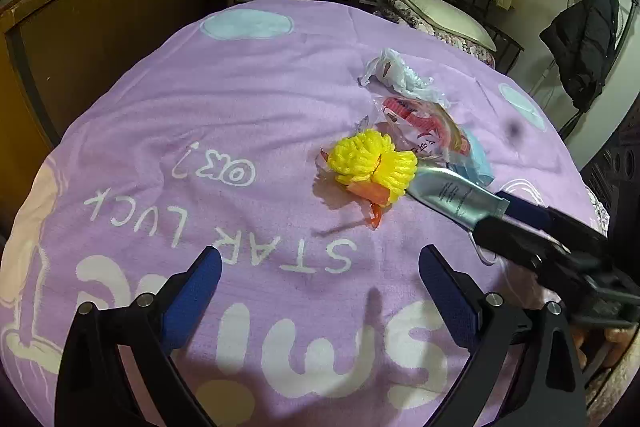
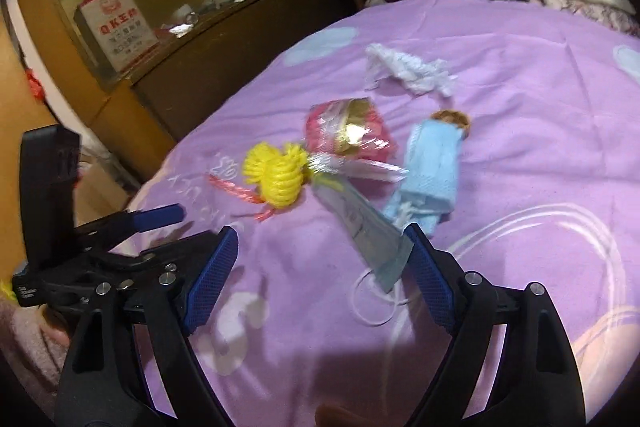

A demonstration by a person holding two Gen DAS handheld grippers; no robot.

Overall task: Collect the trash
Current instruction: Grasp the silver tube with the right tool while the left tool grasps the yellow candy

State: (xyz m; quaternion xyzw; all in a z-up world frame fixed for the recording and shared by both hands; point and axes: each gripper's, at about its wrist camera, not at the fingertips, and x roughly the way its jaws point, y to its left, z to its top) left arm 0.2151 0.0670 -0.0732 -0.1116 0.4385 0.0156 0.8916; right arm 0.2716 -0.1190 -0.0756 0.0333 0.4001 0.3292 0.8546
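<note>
Trash heaped mid-bed on a purple sheet: yellow mesh, red wrapper, silvery tube, crumpled clear bag farthest.

From the left wrist: left gripper spread wide over bare sheet, nothing between; right gripper reaching the tube's near end.

From the right wrist only: right gripper apart, tube end lying against its right pad, unclamped; blue face mask fully seen; labelled box far left.
</note>
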